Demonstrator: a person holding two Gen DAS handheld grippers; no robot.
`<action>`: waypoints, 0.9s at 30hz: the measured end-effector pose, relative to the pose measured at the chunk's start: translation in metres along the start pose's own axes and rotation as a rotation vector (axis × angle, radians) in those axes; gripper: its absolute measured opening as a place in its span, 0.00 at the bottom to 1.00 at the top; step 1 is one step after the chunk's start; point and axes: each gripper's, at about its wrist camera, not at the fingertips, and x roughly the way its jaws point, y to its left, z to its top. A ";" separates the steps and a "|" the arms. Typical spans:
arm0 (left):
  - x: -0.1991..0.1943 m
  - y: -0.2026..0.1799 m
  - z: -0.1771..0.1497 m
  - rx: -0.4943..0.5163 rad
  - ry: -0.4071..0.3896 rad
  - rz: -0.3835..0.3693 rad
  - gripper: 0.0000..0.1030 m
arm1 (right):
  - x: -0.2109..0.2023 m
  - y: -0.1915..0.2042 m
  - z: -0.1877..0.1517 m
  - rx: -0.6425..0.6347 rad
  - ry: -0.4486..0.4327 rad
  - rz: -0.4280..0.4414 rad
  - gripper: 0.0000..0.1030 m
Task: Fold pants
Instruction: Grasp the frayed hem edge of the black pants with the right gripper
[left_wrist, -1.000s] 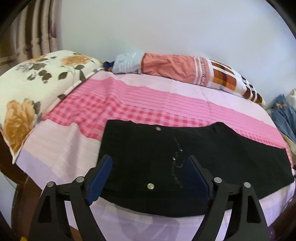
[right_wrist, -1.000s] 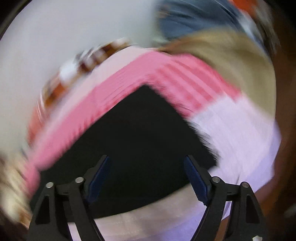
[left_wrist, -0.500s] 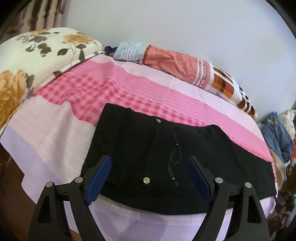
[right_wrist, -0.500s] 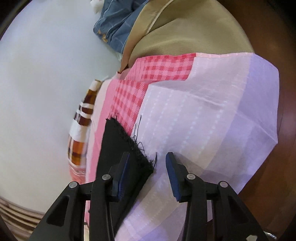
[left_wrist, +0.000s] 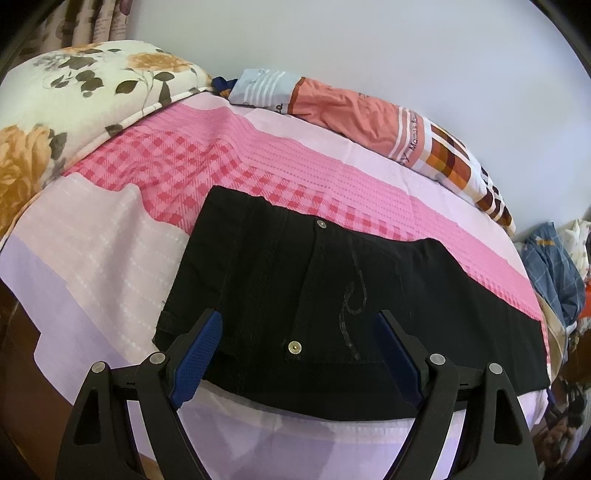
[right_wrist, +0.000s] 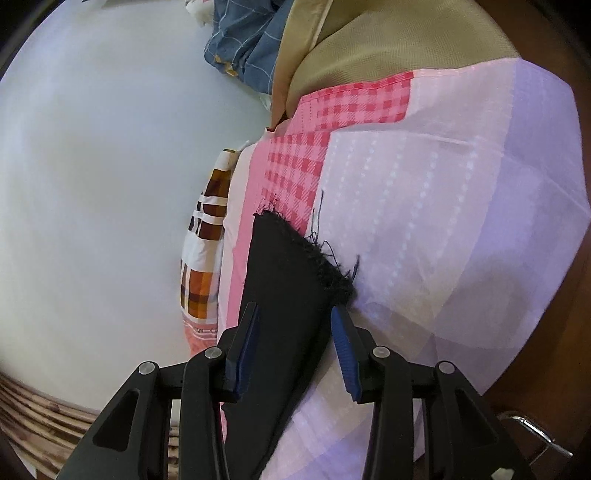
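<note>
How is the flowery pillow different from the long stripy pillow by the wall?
The flowery pillow is cream with orange flowers and dark leaves; the long stripy pillow is salmon with blue-and-white stripes and orange-brown checks. The flowery pillow sits at the bed's left corner; the long stripy pillow lies along the wall. Both rest on the pink bedsheet.

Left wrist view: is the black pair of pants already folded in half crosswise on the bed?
No, the black pair of pants lies stretched out full length, waistband to leg end, across the pink and lilac bedsheet.
</note>
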 end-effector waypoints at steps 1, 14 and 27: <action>0.001 0.000 0.000 -0.003 0.002 0.000 0.82 | 0.002 0.000 0.001 0.002 0.003 0.005 0.37; 0.001 0.007 0.000 -0.056 0.013 -0.016 0.82 | -0.002 0.008 0.005 0.000 -0.032 -0.016 0.37; 0.003 0.010 -0.001 -0.078 0.021 -0.023 0.82 | -0.011 0.017 0.002 0.013 -0.040 -0.012 0.37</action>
